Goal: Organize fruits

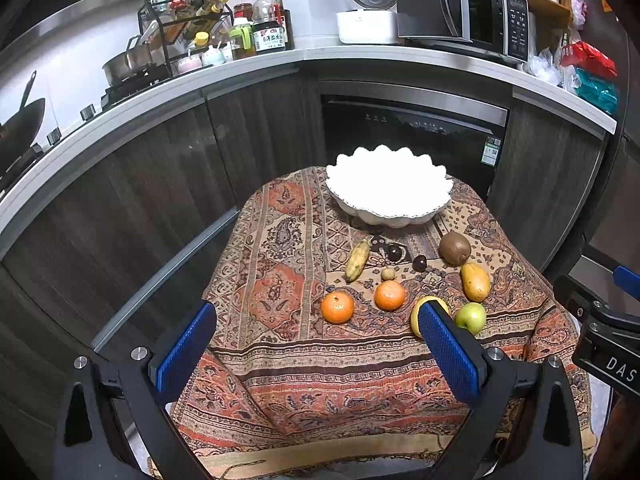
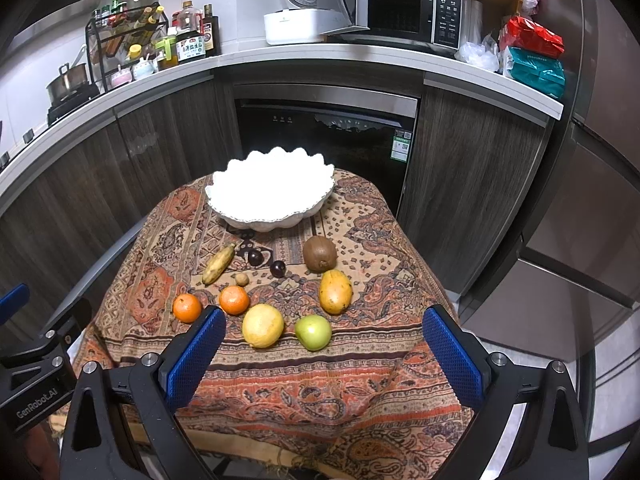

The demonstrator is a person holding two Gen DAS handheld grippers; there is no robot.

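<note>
A: Fruits lay loose on the bench, which was draped in a patterned cloth. Where exactly?

B: All in front of the white scalloped bowl, none inside it. Nearest the bowl sat a kiwi, 2 dark round fruits and a small banana. A tiny tan fruit sat between the banana and the nearer rows.

A: And closer in?

B: 2 oranges side by side, a yellow-orange mango, then a lemon just beside a green apple at the front.

A: How did the grippers stand?

B: The right gripper hung above the near edge, its blue pads wide apart and holding nothing. The left gripper was likewise spread and empty; in its view one pad partly covered the lemon.

A: Behind it all?

B: Dark cabinets and a dishwasher, with a microwave standing open above.
</note>
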